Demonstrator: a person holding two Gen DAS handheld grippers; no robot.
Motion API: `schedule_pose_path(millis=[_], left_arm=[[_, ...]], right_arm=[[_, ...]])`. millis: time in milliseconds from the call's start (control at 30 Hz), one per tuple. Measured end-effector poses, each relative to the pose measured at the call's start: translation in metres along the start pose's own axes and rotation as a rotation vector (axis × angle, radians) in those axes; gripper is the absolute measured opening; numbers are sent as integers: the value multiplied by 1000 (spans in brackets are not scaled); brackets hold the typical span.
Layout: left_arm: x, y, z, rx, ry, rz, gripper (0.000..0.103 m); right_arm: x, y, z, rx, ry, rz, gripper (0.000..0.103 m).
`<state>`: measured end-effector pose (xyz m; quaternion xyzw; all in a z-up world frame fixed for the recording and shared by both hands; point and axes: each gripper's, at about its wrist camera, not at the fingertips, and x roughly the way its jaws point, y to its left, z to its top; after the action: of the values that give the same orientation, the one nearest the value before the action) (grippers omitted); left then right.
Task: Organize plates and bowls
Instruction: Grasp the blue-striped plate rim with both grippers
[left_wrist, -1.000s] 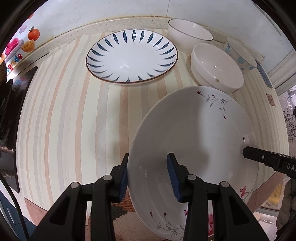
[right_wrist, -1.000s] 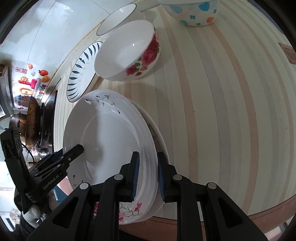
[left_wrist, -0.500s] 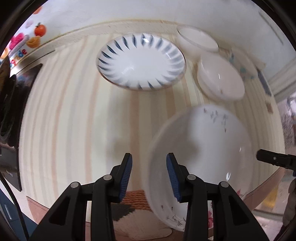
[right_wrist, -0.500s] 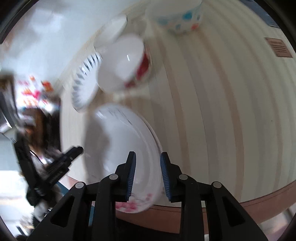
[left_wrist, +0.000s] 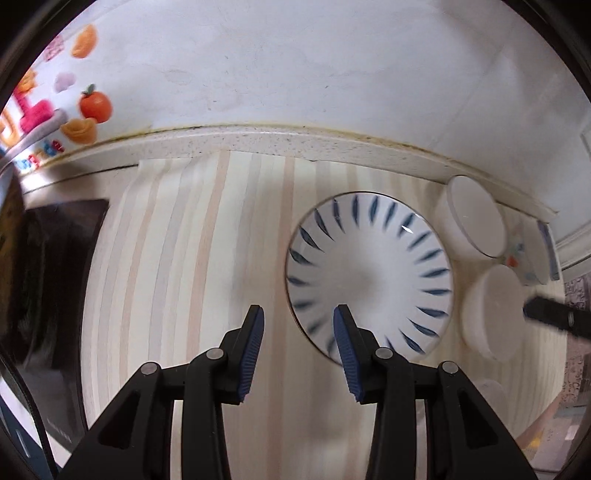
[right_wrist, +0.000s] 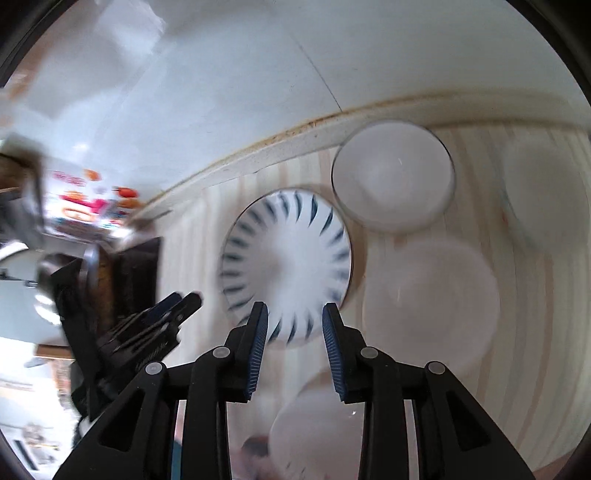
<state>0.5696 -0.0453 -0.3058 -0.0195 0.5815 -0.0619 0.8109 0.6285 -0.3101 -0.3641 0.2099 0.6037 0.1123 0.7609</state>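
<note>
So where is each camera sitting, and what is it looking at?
Left wrist: sits on the left gripper, looking along its open fingers over the striped counter toward the wall; the blue-patterned plate is ahead on the right.
Right wrist: sits on the right gripper, open fingers facing the same plate; blurry.
Shared: the plate, the white bowl, and each other's gripper.

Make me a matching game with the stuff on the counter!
Things:
1. plate
2. plain bowl
3. left gripper
4. sticker

Clues:
A. orange fruit on the wall
B. blue dashes around the rim
C. white, by the back ledge
D. open, blue pads, holding nothing

Pairs: 1-B, 2-C, 3-D, 4-A
</note>
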Motion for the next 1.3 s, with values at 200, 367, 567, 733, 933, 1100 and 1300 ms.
schedule_pose_path(millis=[200,367,567,733,933,1100,1300], left_arm=[[41,6,10,11,68,-15,37],[60,14,8,-12,102,-38,37],[81,16,9,-19,130,-70,37],[85,13,13,-7,69,-81,30],[83,-1,10,19,58,-53,22],[72,3,3,-1,52,-55,22],[43,10,-3,-13,21,-54,22]], right_arm=[[61,5,47,-61,145,-177,33],[87,4,53,-100,210,-264,33],[106,0,54,-115,242,-330,33],[118,-4,58,-103,226,-351,29],[115,1,56,-129,208,-359,25],[107,1,50,-139,216,-331,24],[91,3,47,-144,220,-302,23]])
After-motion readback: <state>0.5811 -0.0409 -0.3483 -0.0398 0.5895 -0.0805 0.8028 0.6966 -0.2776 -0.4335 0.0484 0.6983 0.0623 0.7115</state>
